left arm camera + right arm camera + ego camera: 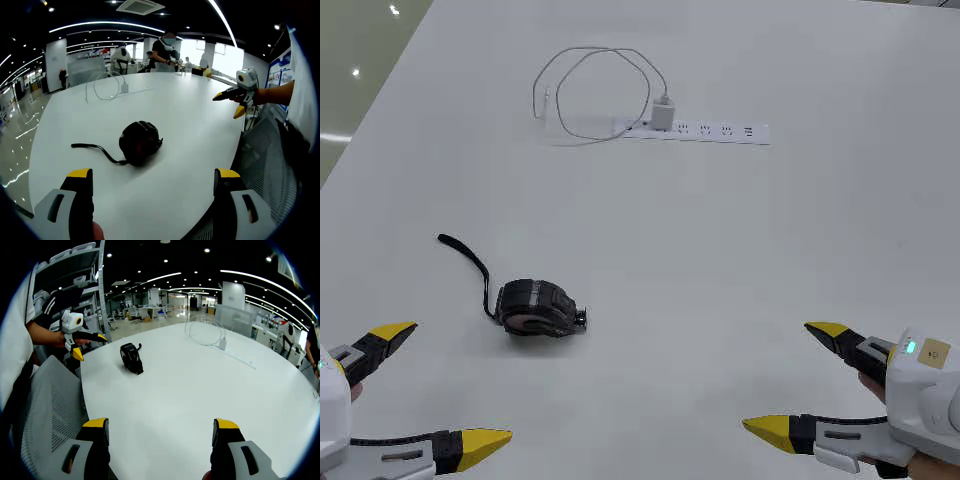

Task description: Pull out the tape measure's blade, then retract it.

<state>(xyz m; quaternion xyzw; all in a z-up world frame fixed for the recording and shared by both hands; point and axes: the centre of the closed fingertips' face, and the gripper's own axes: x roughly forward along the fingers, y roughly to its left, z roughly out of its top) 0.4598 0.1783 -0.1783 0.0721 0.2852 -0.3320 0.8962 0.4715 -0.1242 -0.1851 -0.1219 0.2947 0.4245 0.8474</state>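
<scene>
While our left tongs (pixel 440 388) and right tongs (pixel 795 378) gape empty, the tape measure (pixel 538 308) lies by the desk's (pixel 720 250) near edge; pulling only its blade tip (pixel 581 318), we could drag it along.

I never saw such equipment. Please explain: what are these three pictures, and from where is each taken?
A person holds a hand tool with two yellow-tipped jaws in each hand: the left gripper and the right gripper. One picture comes from a camera on the person's head; the two round ones come from cameras on the grippers. On the white table lie a black tape measure and a white power strip with a cable. Both grippers are open and hold nothing.
</scene>
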